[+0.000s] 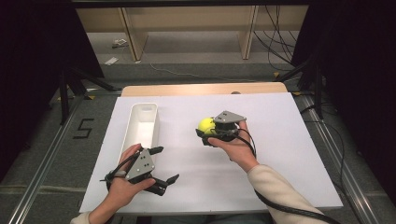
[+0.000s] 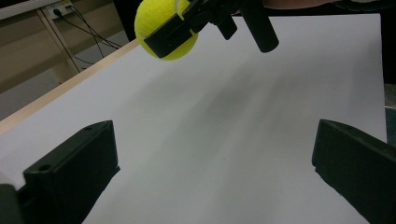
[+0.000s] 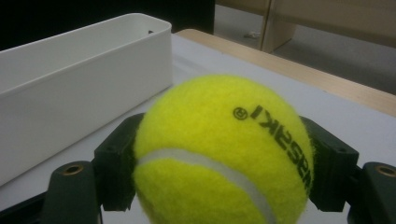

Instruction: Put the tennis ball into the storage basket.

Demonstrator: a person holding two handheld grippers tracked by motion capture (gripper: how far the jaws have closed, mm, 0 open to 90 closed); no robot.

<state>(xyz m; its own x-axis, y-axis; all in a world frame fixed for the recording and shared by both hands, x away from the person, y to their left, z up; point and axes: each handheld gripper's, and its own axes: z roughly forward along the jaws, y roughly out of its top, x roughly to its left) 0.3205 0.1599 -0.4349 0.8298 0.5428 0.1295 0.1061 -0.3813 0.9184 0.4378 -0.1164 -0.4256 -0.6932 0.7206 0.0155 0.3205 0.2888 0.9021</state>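
A white board is covering most of the table, with a strip of the wooden tabletop showing beyond its far edge; the board is carrying everything. A long white tray is lying lengthwise near the board's left edge, running from the far left corner toward the middle, its open top facing up. The right gripper is hovering near the middle of the board, just right of the tray but apart from it, pointing left toward it – its jaws are pressing on either side of a yellow tennis ball, which is sitting between them, lifted clear of the board in the left gripper view. In the right gripper view the ball is showing its white seam and black lettering, with the tray's wall just beyond it. The left gripper is resting by the near edge, toward the left corner, below the tray's near end – its jaws are standing wide apart with nothing between them
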